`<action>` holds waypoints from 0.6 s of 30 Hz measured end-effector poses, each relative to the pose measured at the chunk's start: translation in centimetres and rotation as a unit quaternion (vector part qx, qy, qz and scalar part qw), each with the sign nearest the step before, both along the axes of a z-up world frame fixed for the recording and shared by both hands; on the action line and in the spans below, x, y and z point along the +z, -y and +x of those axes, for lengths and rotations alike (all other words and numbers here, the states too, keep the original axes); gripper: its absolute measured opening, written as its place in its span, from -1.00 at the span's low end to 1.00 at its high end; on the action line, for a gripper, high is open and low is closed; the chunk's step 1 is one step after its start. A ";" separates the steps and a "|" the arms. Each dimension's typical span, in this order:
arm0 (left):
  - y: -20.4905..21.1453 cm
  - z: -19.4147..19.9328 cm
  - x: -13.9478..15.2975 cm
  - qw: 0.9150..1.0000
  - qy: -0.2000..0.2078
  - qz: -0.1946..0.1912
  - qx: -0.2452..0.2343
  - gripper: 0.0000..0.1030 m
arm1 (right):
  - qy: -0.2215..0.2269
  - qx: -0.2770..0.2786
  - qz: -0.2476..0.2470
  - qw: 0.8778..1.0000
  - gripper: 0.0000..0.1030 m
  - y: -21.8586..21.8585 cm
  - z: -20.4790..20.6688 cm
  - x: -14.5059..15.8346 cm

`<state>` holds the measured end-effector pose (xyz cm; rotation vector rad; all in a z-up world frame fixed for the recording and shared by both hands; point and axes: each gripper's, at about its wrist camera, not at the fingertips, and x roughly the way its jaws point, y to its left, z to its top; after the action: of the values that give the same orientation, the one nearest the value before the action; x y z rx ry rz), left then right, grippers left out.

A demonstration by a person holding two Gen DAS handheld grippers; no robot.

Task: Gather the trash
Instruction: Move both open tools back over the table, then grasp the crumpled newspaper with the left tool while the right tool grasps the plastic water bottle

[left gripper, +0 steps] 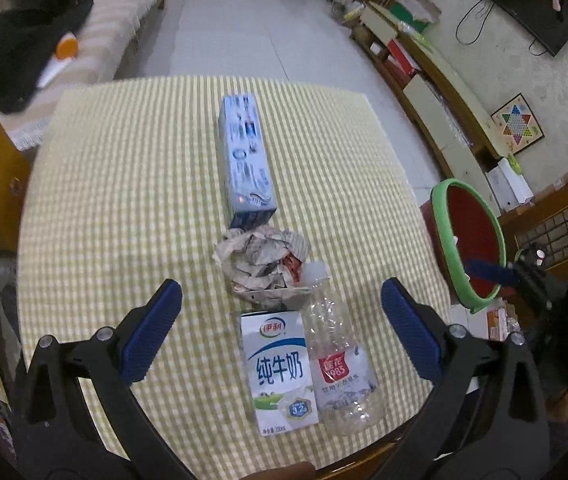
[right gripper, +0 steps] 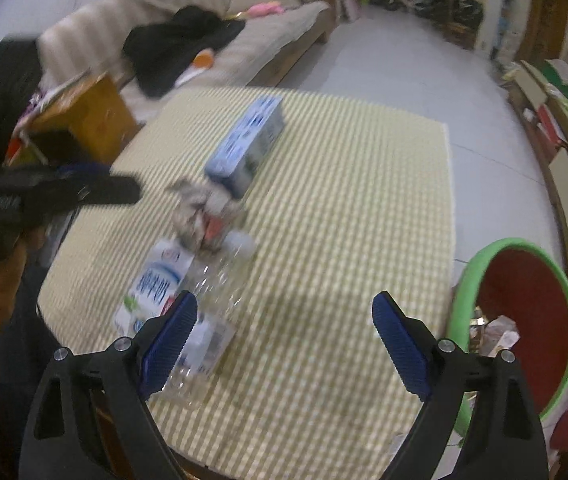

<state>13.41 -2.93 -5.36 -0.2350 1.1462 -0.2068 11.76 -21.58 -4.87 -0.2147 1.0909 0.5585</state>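
Trash: four pieces lie in a line down the middle of the worktop (left gripper: 123, 184), which wears a yellow-green checked cloth.
Milk carton (left gripper: 279, 372): flat on its side at the near edge, label up, touching the bottle on its right.
Bottle (left gripper: 338, 364): clear plastic, crushed, lying flat with its white cap pointing away from the near edge, toward the paper.
Paper (left gripper: 261, 264): a crumpled wad just beyond the carton and bottle, touching the bottle's cap end.
Box (left gripper: 245, 160): long and blue, lying flat beyond the wad, its near end against it.
Bin (left gripper: 450, 256): red inside with a green rim, off the worktop's right edge; some scraps lie in it.
Left tongs (left gripper: 281, 328): wide open and empty, hanging above the carton and bottle.
Right tongs (right gripper: 284, 336): wide open and empty, above the worktop's near right part, between bottle and bin; this view is blurred.
Sofa (left gripper: 123, 20): beyond the worktop on the left, with dark clothes heaped on it.
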 end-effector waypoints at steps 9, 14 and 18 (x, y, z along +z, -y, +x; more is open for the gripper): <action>1.4 2.6 -4.5 0.999 -0.041 0.021 -0.016 0.89 | -0.050 0.037 0.005 0.998 0.67 -2.7 -1.3 -3.1; 1.9 3.9 -6.4 0.998 -0.054 0.026 -0.022 0.85 | -0.072 0.044 0.012 0.996 0.67 -3.9 -1.6 -4.8; 2.0 4.2 -7.2 0.998 -0.057 0.030 -0.027 0.70 | -0.094 0.041 0.015 0.995 0.68 -4.2 -1.4 -6.2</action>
<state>17.66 -4.95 -12.60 -0.1648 1.2705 -0.2081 10.34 -17.37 -11.11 -0.1840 1.2601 0.6794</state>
